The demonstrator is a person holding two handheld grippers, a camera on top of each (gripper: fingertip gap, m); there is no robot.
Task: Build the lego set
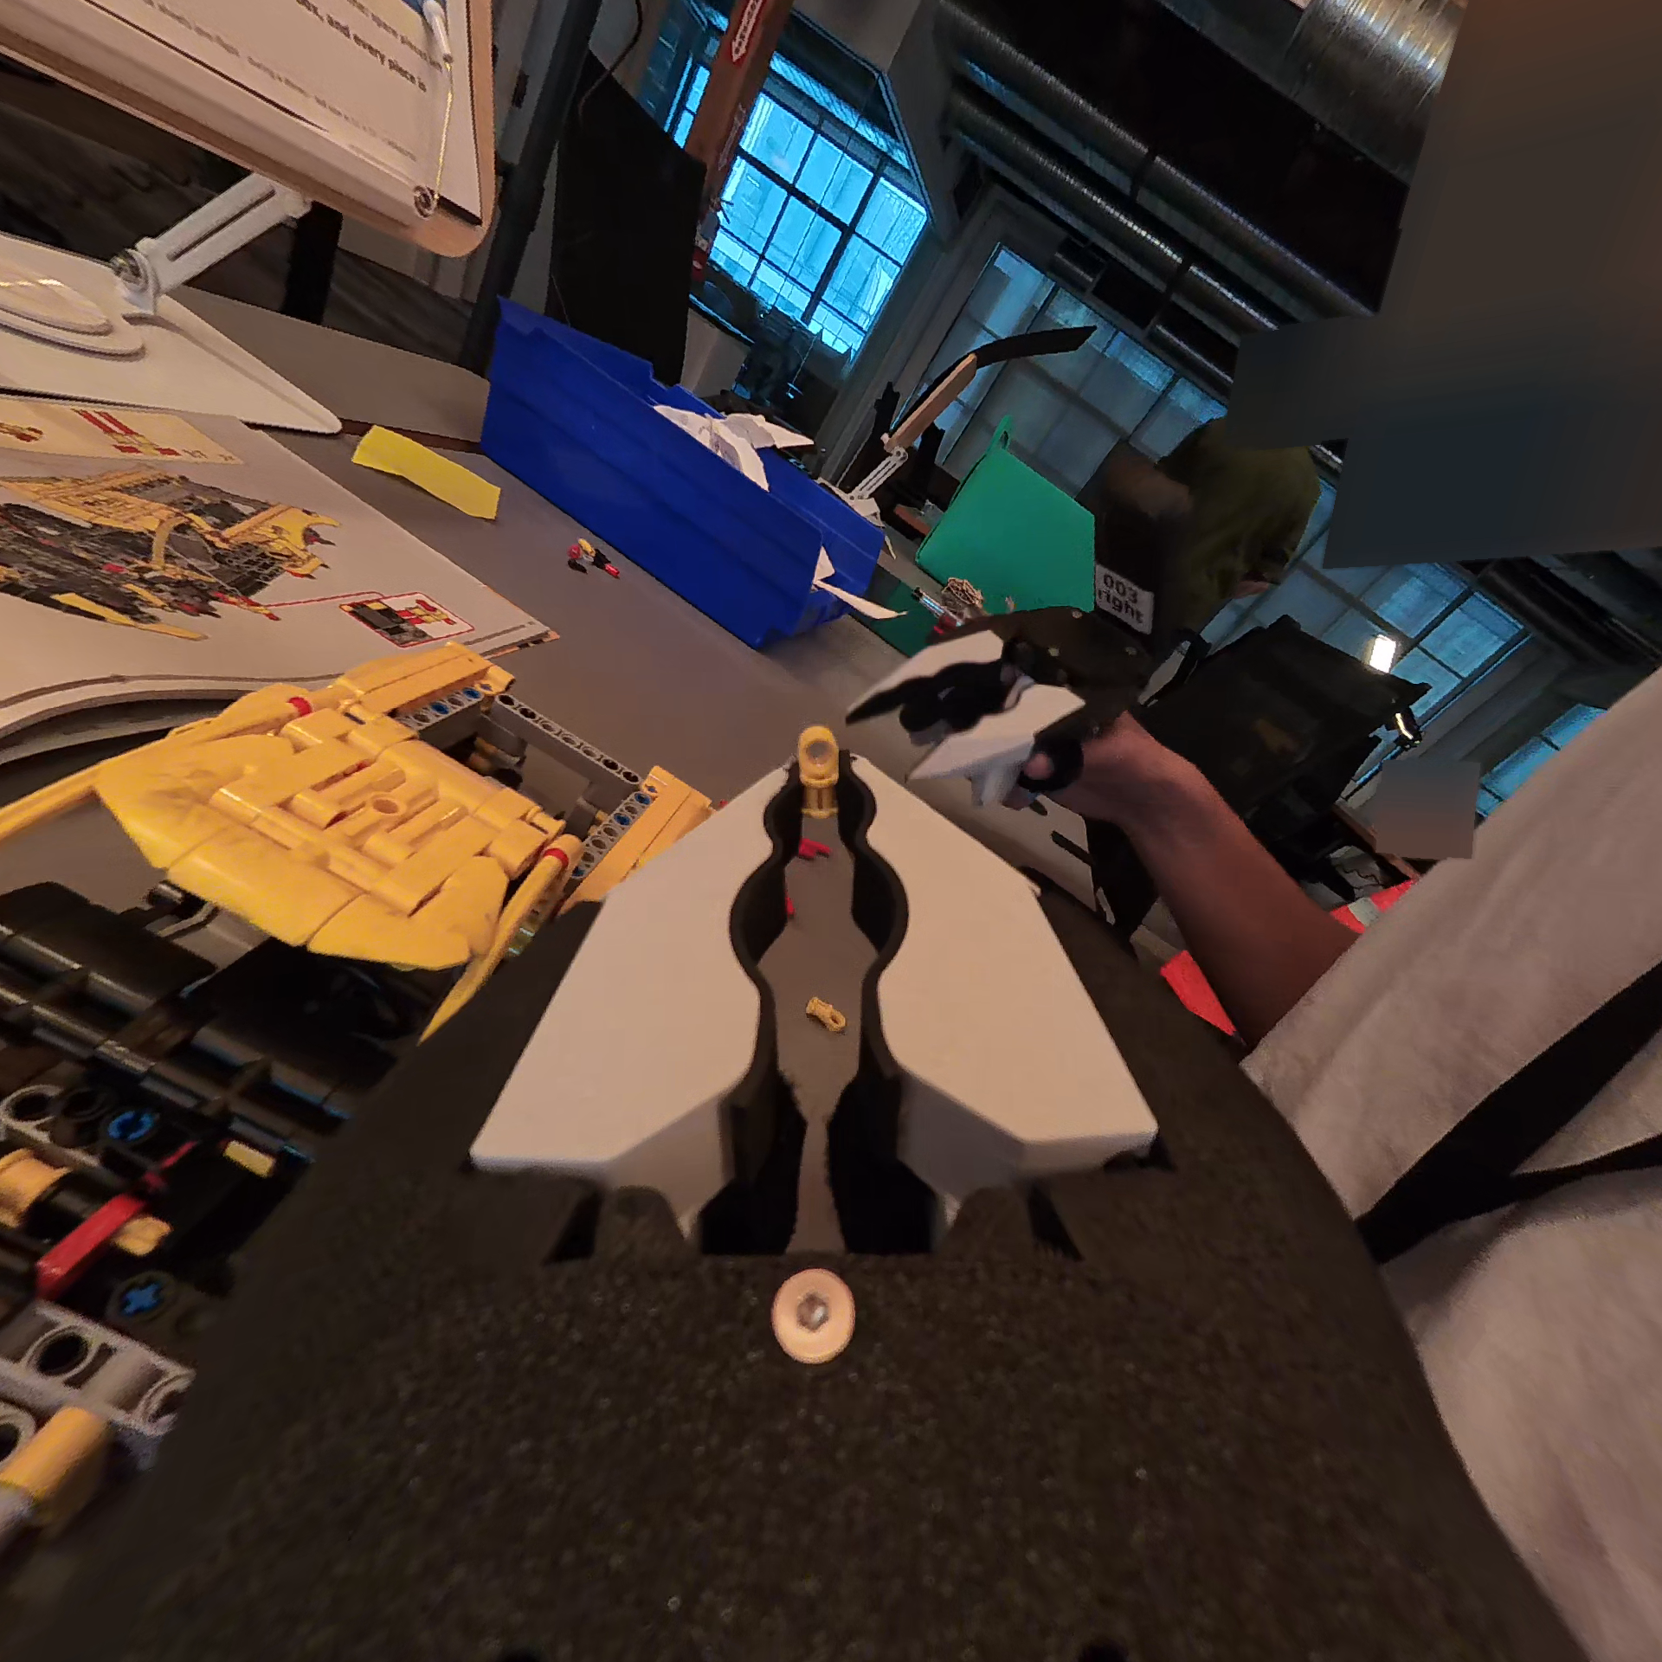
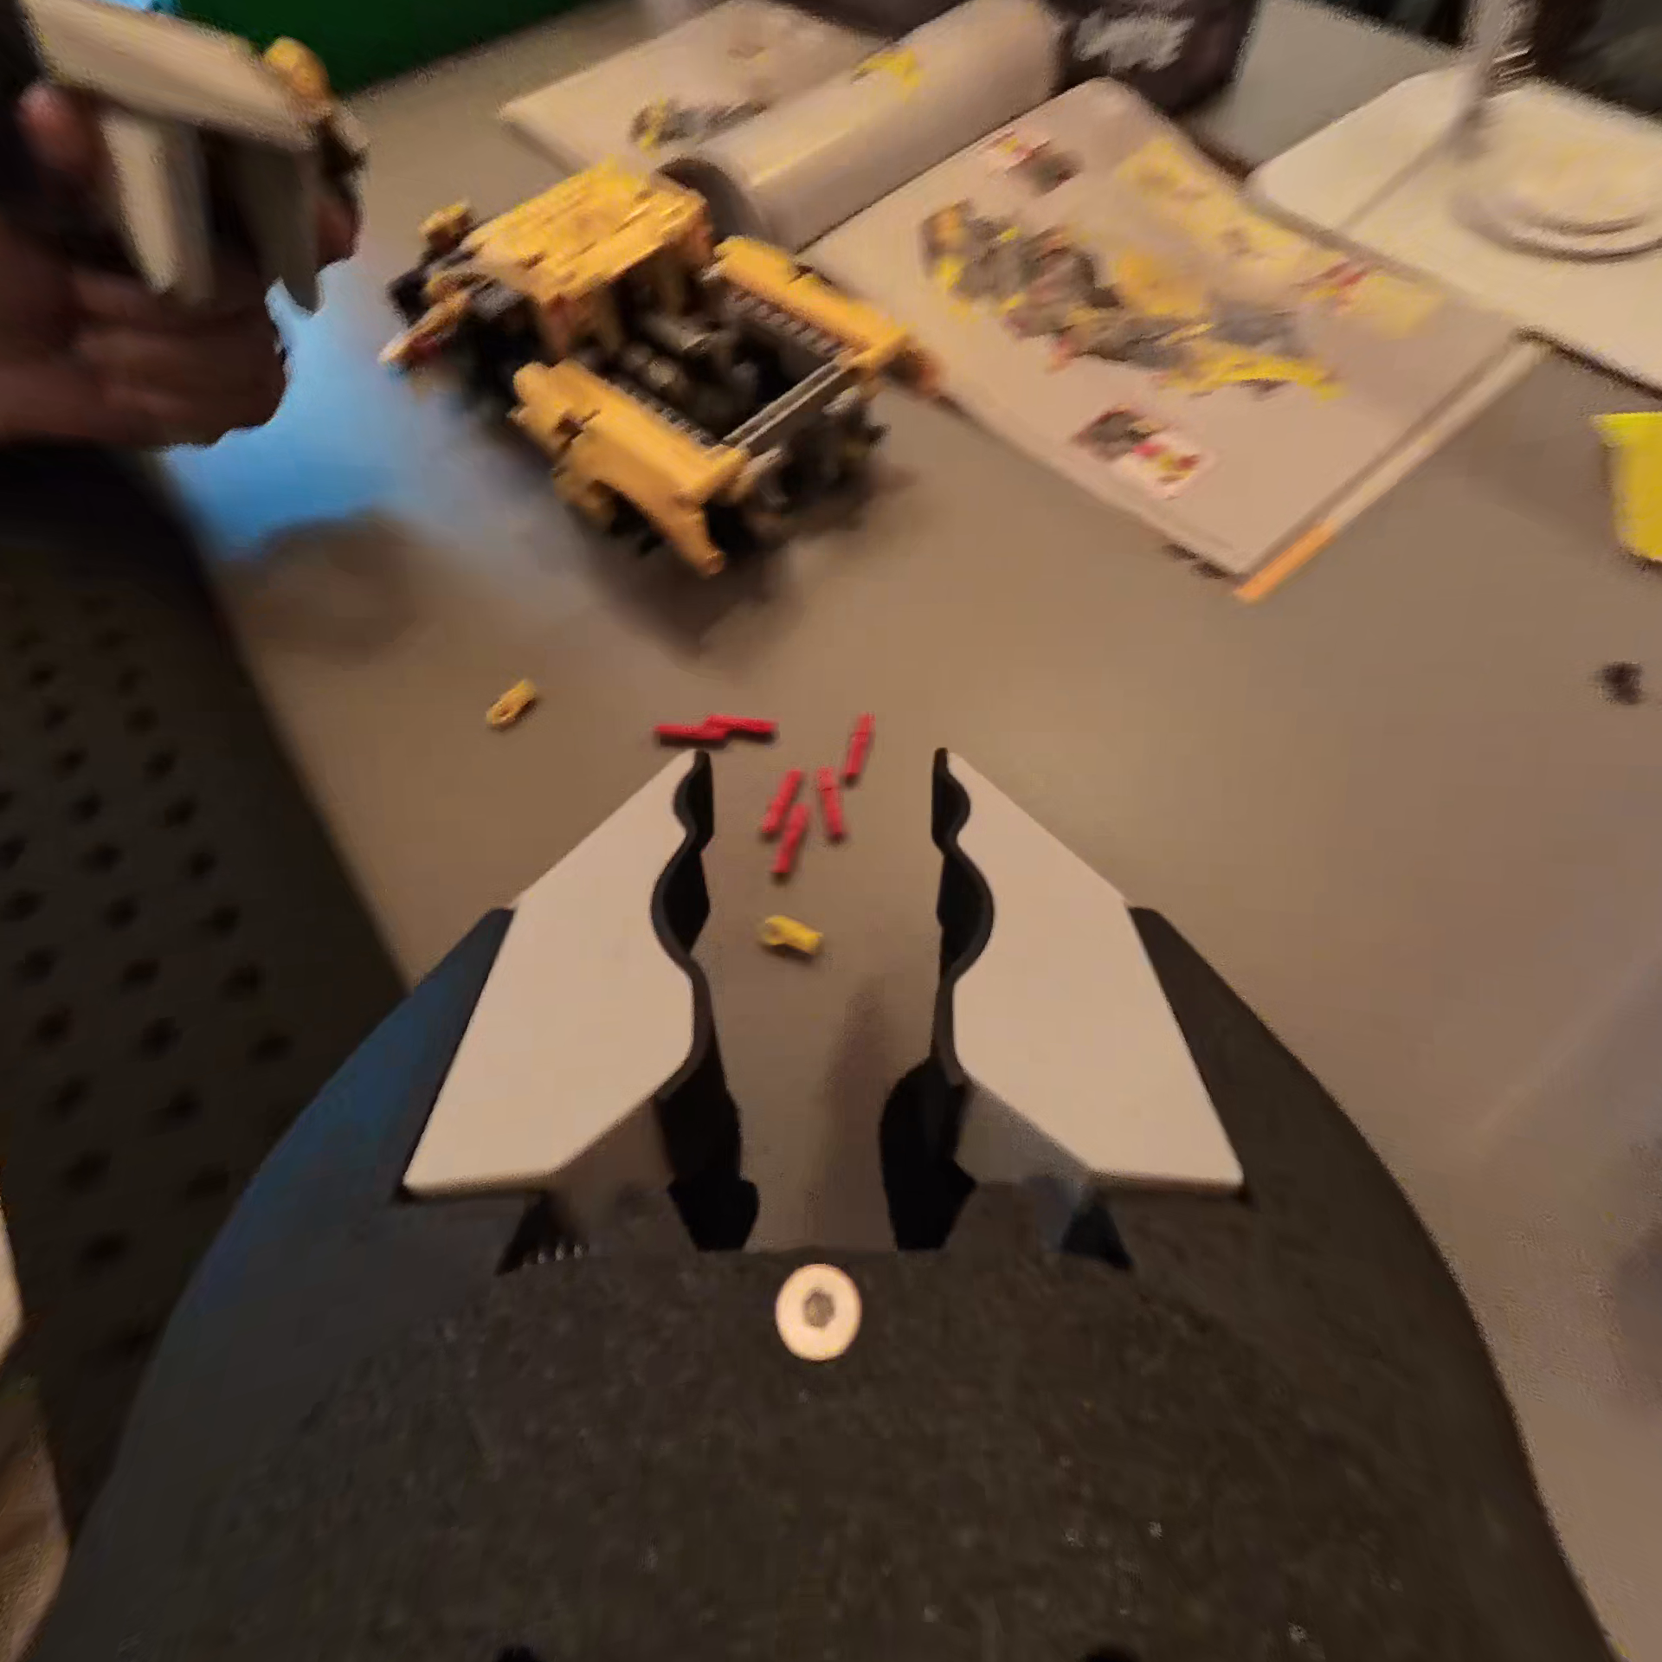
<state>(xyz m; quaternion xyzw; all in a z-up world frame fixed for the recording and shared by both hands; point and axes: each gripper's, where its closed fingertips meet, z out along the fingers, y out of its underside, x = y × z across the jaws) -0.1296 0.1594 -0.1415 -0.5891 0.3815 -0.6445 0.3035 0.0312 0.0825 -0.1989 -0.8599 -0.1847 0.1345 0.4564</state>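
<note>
My left gripper is shut on a small yellow connector piece, held at its tips above the table. The yellow and black lego vehicle sits to its left; it also shows in the right wrist view, blurred. My right gripper is open and empty, low over the grey table, with several red pins and a yellow connector between and just ahead of its fingers. Another yellow connector lies to the left. The left gripper also shows in the right wrist view, top left.
An open instruction booklet lies behind the model; it also shows in the right wrist view. A blue bin and a green bin stand at the back. A black perforated mat lies on the left. A person's sleeve is at right.
</note>
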